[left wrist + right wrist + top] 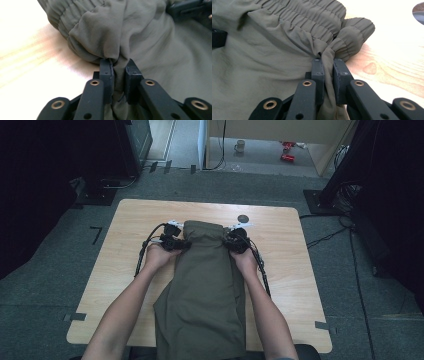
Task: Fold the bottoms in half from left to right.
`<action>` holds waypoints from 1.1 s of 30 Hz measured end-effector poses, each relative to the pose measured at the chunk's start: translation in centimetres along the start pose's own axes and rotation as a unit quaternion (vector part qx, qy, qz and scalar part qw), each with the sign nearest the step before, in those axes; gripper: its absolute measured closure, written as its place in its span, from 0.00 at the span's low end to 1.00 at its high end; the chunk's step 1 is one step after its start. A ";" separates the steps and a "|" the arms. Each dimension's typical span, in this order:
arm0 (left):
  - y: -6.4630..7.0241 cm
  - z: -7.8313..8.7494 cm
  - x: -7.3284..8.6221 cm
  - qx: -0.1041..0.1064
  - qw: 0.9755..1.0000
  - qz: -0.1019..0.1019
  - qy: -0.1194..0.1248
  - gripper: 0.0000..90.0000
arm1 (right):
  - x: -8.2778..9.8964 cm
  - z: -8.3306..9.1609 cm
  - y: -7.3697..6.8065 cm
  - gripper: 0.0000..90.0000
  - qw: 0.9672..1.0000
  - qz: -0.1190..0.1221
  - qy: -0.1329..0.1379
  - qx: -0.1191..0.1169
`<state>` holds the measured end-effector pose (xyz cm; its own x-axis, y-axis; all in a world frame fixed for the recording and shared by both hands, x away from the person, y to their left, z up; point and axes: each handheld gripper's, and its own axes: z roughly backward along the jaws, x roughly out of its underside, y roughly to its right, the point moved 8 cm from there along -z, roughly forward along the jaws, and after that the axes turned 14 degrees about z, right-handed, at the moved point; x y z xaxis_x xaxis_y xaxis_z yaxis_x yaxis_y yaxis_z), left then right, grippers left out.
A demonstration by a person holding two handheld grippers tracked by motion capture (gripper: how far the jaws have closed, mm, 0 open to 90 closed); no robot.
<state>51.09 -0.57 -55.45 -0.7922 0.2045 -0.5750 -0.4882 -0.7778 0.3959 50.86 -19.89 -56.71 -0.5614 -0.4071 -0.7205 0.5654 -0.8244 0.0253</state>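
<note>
High view: olive trousers [205,285] lie mid-frame on the table [280,235], long axis running bottom to top, the elastic waistband at the upper end and legs trailing off the lower edge. Left gripper [176,241] pinches the waistband's left side and right gripper [234,241] its right, jaws clamped on cloth.

Two bare forearms reach forward side by side; left tongs [175,241] and right tongs [234,241] face inward, each with jaws pinched closed.
</note>
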 end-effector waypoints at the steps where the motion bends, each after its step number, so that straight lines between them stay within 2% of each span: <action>1: 0.0 0.2 -0.4 0.005 1.000 0.007 0.004 0.91 | -0.1 0.0 0.2 0.90 1.000 -0.003 -0.002 -0.002; 2: 0.0 0.2 -0.4 0.005 1.000 0.007 0.004 0.91 | -0.1 0.0 0.2 0.90 1.000 -0.003 -0.002 -0.002; 5: 0.0 0.8 -2.6 -0.006 1.000 0.002 0.007 0.91 | -1.8 0.4 1.1 0.91 1.000 -0.011 -0.002 -0.009; 8: 0.8 2.7 -5.8 -0.014 0.999 -0.012 0.046 0.91 | -4.8 1.7 2.2 0.91 1.000 -0.004 0.016 0.002; 9: 1.2 3.9 -7.2 -0.019 0.997 -0.026 0.076 0.91 | -6.4 2.5 2.6 0.91 0.999 -0.002 0.032 0.008; 10: 1.9 5.3 -8.7 -0.015 0.993 -0.035 0.111 0.91 | -8.1 3.7 2.9 0.91 0.998 0.002 0.057 0.015; 11: 2.5 6.8 -10.0 -0.014 0.988 -0.049 0.148 0.91 | -10.0 5.2 3.2 0.91 0.995 0.008 0.091 0.029; 13: 4.0 9.4 -11.8 -0.004 0.978 -0.062 0.201 0.91 | -13.4 8.6 3.2 0.92 0.984 0.020 0.170 0.052; 14: 4.3 9.9 -12.0 -0.001 0.977 -0.065 0.202 0.91 | -14.5 10.0 3.0 0.92 0.979 0.021 0.194 0.060; 15: 4.4 10.2 -11.9 -0.002 0.978 -0.067 0.197 0.91 | -14.8 10.4 2.8 0.92 0.979 0.028 0.193 0.065; 17: 4.2 9.9 -10.8 -0.002 0.983 -0.069 0.170 0.91 | -14.0 10.4 2.4 0.92 0.983 0.054 0.163 0.067; 19: 4.0 9.2 -9.3 -0.004 0.985 -0.075 0.153 0.91 | -12.3 9.7 2.0 0.92 0.988 0.050 0.142 0.045; 22: 4.3 8.2 -6.9 0.013 0.989 -0.068 0.132 0.91 | -9.5 8.7 1.4 0.92 0.991 0.051 0.119 0.031; 23: 4.3 8.2 -6.9 0.013 0.989 -0.068 0.132 0.91 | -9.5 8.7 1.4 0.92 0.991 0.051 0.119 0.031; 24: 4.6 7.7 -5.5 0.015 0.990 -0.079 0.117 0.91 | -7.8 8.2 1.2 0.92 0.993 0.056 0.102 0.022; 28: 5.1 7.0 -3.4 0.026 0.991 -0.080 0.100 0.91 | -5.8 7.9 1.0 0.91 0.995 0.057 0.080 0.006; 33: 5.7 6.8 -1.9 0.030 0.991 -0.089 0.095 0.91 | -4.1 8.2 0.6 0.91 0.996 0.050 0.069 -0.012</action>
<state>47.28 -1.30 -47.25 -0.6117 0.2147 -0.7614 -0.6391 -0.7013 0.3157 48.53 -21.90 -48.08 -0.4132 -0.4273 -0.8041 0.6302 -0.7716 0.0862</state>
